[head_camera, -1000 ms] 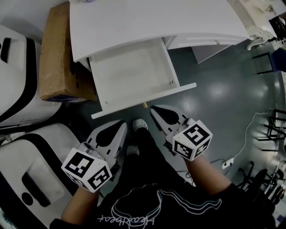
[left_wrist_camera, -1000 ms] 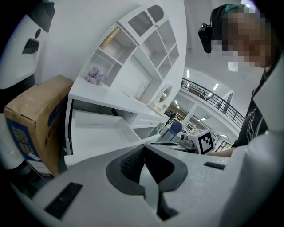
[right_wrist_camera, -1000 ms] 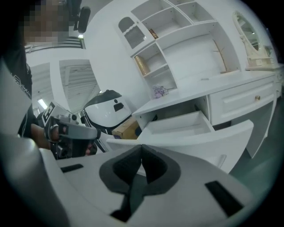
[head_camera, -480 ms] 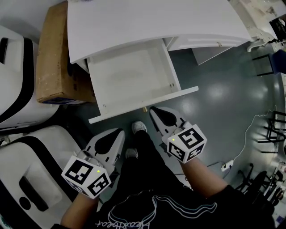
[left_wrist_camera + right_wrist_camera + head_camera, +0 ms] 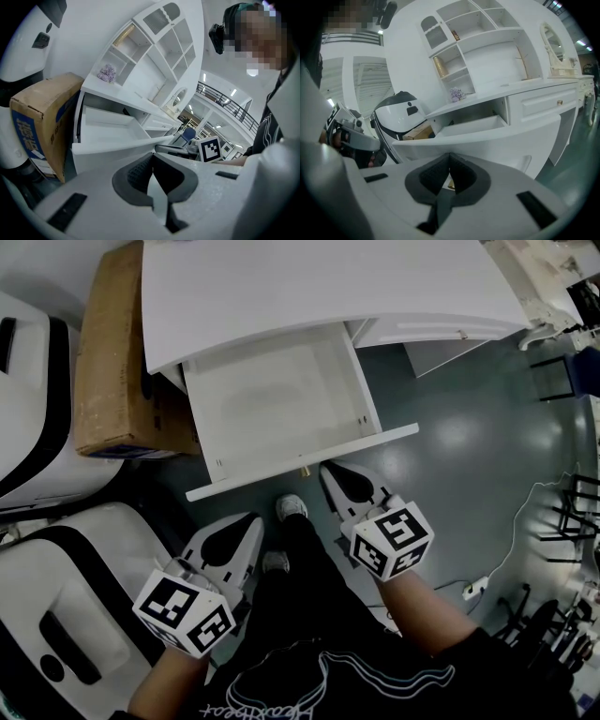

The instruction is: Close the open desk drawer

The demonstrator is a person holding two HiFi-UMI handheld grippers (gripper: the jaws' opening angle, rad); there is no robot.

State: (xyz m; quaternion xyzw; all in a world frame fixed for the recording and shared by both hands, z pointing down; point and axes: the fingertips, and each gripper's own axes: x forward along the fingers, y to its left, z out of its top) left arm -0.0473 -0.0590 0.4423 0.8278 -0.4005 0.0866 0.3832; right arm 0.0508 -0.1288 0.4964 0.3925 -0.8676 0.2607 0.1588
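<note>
The right gripper (image 5: 330, 472), jaws together and empty like the left gripper (image 5: 250, 521), has edged up to the open drawer (image 5: 234, 481), ready to push.

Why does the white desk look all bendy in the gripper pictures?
Left gripper view and right gripper view: wide-angle lenses bend the white desk and darken the corners. Head view: bright glare spots sit on the shiny grey floor; the open white drawer looks nearly straight.

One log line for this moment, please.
drawer: open, empty | right gripper: shut, empty, tip near drawer front | left gripper: shut, empty, clear of drawer | closing: not yet done
</note>
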